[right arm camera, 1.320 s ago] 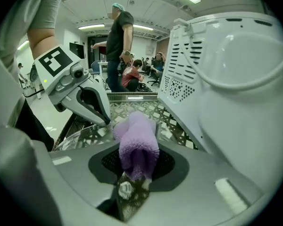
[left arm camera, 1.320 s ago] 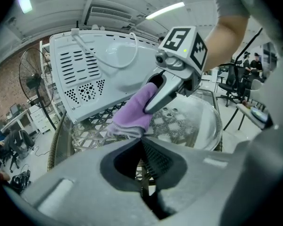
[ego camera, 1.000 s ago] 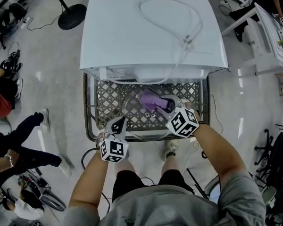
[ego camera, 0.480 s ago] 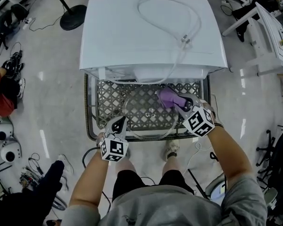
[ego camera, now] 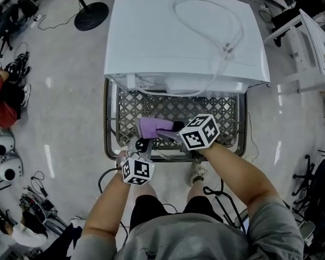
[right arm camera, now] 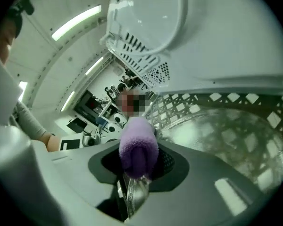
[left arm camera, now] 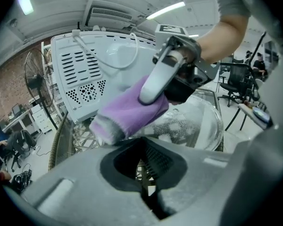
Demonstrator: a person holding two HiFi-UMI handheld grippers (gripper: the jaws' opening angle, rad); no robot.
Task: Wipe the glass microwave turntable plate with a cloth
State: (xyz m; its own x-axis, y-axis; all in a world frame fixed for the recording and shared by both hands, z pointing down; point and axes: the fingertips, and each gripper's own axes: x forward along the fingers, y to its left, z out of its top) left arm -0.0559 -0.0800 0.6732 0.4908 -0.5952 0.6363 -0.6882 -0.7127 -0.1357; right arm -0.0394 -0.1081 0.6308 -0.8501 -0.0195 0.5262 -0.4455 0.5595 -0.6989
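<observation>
The glass turntable plate (left arm camera: 193, 121) lies on a lattice-topped table (ego camera: 151, 104) in front of a white microwave (ego camera: 184, 37). My left gripper (ego camera: 142, 146) is at the plate's near left rim, and its jaws stand shut on the glass edge (left arm camera: 144, 173). A purple cloth (ego camera: 151, 126) is clamped in my right gripper (ego camera: 168, 130), which reaches leftward over the plate, just beyond the left gripper. In the right gripper view the cloth (right arm camera: 138, 149) bulges out of the shut jaws (right arm camera: 134, 182), with the wet-looking plate (right arm camera: 226, 140) to its right.
A white cord (ego camera: 227, 42) loops on the microwave's top. The table's metal rim (ego camera: 106, 118) frames the lattice. A fan base (ego camera: 92, 10) stands on the floor far left, white furniture (ego camera: 309, 42) at right, and a person in red (ego camera: 0, 99) sits at left.
My right gripper has swept the purple cloth from the plate's far right side across to its left, ending close to the left gripper. The left gripper has stayed at the rim.
</observation>
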